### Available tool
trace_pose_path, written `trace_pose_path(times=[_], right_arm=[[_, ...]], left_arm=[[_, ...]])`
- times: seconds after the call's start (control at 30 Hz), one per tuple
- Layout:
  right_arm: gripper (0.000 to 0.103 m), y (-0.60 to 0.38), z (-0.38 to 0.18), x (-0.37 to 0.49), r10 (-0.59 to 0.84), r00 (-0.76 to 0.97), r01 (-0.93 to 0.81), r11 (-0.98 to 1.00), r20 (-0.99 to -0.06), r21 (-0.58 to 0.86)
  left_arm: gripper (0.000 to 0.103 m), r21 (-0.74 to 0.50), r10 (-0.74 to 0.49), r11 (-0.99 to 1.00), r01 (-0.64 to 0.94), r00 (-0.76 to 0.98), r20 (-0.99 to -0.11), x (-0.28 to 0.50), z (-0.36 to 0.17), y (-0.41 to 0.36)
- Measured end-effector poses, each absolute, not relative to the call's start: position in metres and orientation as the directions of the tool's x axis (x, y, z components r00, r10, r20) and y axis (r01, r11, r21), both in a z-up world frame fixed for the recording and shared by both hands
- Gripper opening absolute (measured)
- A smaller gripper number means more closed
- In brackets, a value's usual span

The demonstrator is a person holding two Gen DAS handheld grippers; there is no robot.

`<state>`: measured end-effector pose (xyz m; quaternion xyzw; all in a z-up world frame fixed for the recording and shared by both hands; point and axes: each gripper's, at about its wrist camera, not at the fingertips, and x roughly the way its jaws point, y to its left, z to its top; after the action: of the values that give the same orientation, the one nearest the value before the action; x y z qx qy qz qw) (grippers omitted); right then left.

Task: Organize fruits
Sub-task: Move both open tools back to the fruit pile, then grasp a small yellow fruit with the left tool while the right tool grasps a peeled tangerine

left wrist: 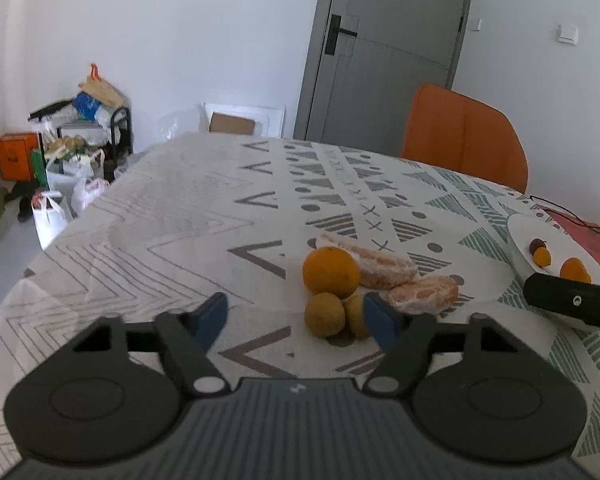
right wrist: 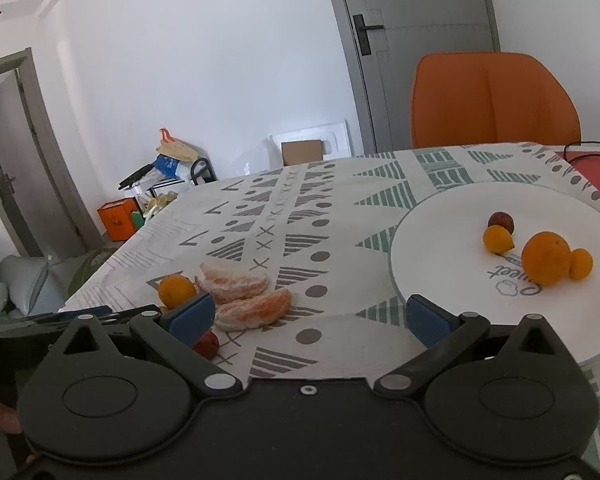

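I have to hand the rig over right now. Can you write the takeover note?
Left claw: open, empty, low over the table, just short of the loose fruit.
Right claw: open, empty, beside the plate.
Done: four fruits on the plate, including a big orange and a dark one.
Left on the cloth: orange, two small yellow fruits, two peeled segments, and a small red fruit.

Soft, even daylight, faint shadows, strong fisheye bending and dark corners.
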<state>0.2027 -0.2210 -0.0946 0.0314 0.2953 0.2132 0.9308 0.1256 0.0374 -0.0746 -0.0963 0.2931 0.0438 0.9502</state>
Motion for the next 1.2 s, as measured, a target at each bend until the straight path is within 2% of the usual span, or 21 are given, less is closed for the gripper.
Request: trace_pose_path(times=[0.07,0.2,0.27,0.4,0.47,0.63,0.8,1.2], right_arm=[[0.103,-0.219,-0.096,0.204,0.419,0.731,-0.384,0.905,-0.538,0.183],[0.103,-0.214,-0.098,0.208,0.426,0.721,-0.397,0.901,-0.547,0.178],[0.103,-0.21,-0.099,0.209,0.435,0.715,-0.412,0.895,-0.547,0.174],[0.103,-0.201,-0.1,0.212,0.447,0.706,-0.44,0.885,-0.549,0.155],[0.102,-0.197,-0.102,0.216,0.45,0.697,-0.449,0.881,-0.558,0.149],[0.091,-0.182,-0.109,0.226,0.455,0.648,-0.483,0.866,-0.611,0.133],[0.085,-0.169,-0.113,0.233,0.465,0.622,-0.512,0.85,-0.63,0.121],[0.08,-0.144,-0.121,0.243,0.445,0.579,-0.555,0.829,-0.683,0.07]], left_arm=[[0.058,-0.172,0.016,0.975,-0.138,0.822,-0.569,0.127,-0.076,0.039],[0.051,-0.181,-0.004,0.976,-0.121,0.821,-0.571,0.131,-0.08,0.039],[0.044,-0.184,-0.016,0.976,-0.113,0.812,-0.583,0.133,-0.083,0.037],[0.04,-0.17,-0.011,0.98,-0.108,0.814,-0.581,0.135,-0.085,0.036],[0.025,-0.182,-0.021,0.978,-0.106,0.813,-0.582,0.137,-0.085,0.038],[0.024,-0.197,-0.009,0.972,-0.128,0.819,-0.574,0.137,-0.083,0.046],[0.024,-0.201,0.002,0.969,-0.142,0.821,-0.571,0.135,-0.081,0.052],[0.024,-0.205,0.01,0.968,-0.146,0.835,-0.551,0.131,-0.076,0.059]])
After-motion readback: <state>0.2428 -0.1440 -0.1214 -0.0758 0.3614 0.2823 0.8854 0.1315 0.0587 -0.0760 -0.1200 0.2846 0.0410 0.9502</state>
